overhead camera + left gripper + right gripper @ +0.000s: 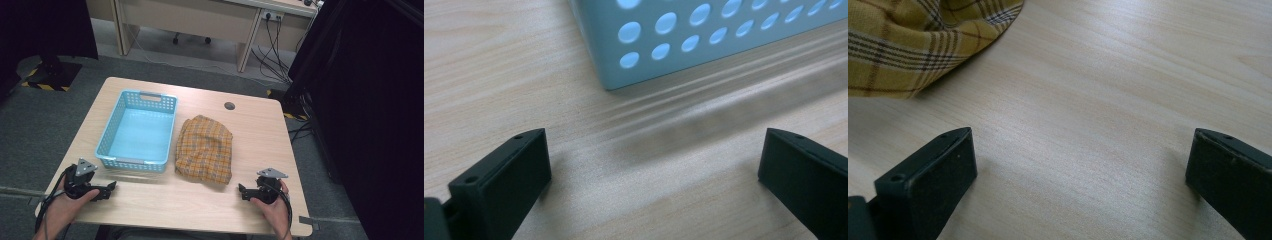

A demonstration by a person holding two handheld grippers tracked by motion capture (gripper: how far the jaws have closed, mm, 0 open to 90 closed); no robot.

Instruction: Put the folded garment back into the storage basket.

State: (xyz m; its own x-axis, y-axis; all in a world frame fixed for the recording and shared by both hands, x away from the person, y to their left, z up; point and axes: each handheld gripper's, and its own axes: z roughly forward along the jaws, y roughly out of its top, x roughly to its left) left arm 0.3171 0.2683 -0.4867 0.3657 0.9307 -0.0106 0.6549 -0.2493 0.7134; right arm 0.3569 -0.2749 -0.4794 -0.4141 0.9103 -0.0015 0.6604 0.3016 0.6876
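Note:
A yellow plaid cloth [205, 149] lies crumpled in the middle of the wooden table, right of a light blue perforated basket [112, 131]. My left gripper [111, 189] rests near the table's front left, just in front of the basket's near corner [634, 55]; its jaws stand wide apart over bare wood. My right gripper [242, 192] rests at the front right, just below and right of the cloth, whose edge [923, 45] shows at the upper left of the right gripper view. Its jaws are also wide open with nothing between them.
The table [150, 200] has a round cable hole [229, 106] near its far edge. Beyond it stand a desk [200, 20] with trailing cables and a dark curtain [370, 100] to the right. Grey carpet surrounds the table.

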